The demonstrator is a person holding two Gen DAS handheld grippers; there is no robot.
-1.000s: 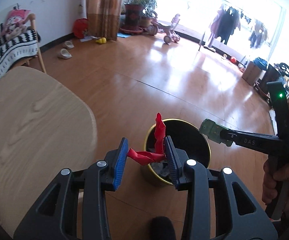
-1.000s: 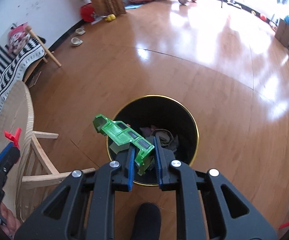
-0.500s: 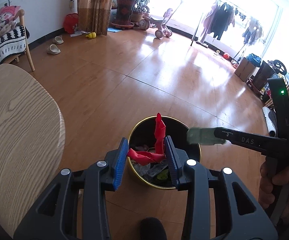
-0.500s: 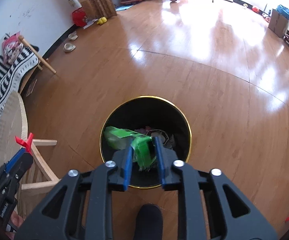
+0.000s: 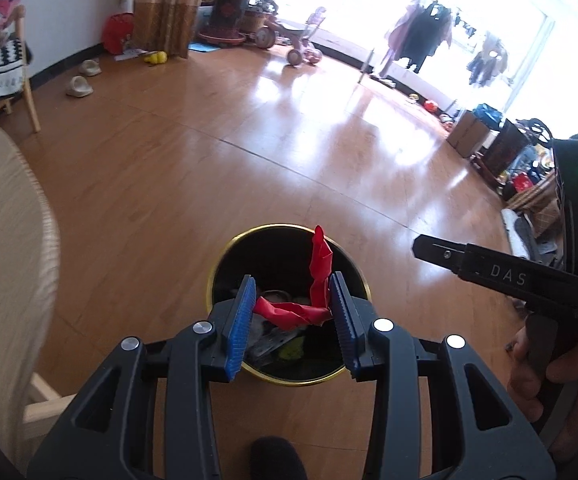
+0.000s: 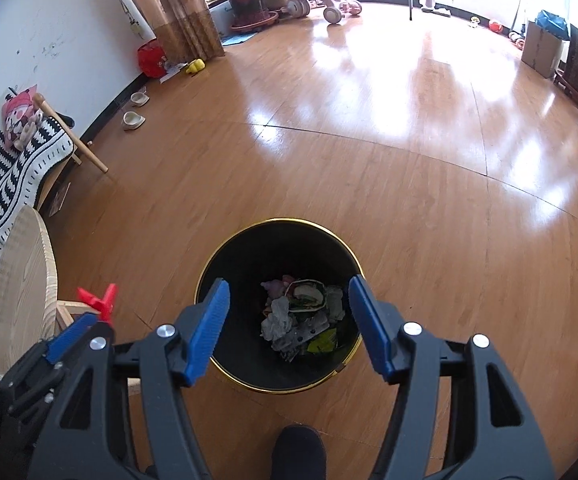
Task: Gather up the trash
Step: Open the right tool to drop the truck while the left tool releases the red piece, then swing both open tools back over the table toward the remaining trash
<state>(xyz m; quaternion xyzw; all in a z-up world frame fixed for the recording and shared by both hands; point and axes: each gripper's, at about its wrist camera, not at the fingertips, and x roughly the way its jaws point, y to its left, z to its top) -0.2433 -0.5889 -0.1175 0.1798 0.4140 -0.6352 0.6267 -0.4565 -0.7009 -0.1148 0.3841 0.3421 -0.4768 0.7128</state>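
The right hand-held gripper [image 6: 289, 328] stands wide apart and empty above the bin [image 6: 209, 280], where mixed trash [image 6: 301, 316] already lies. The left hand-held gripper [image 5: 293, 316] is clamped on a red wrapper [image 5: 317, 272] over the bin's mouth, judged not yet dropped.

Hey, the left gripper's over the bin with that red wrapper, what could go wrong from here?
1. The red wrapper is twisted between the left gripper's pads; one end may cling to a pad on release instead of falling.
2. Its upright tail stands near the black bin's gold rim and could snag there.
3. The open right gripper hovers close beside; the two might bump.
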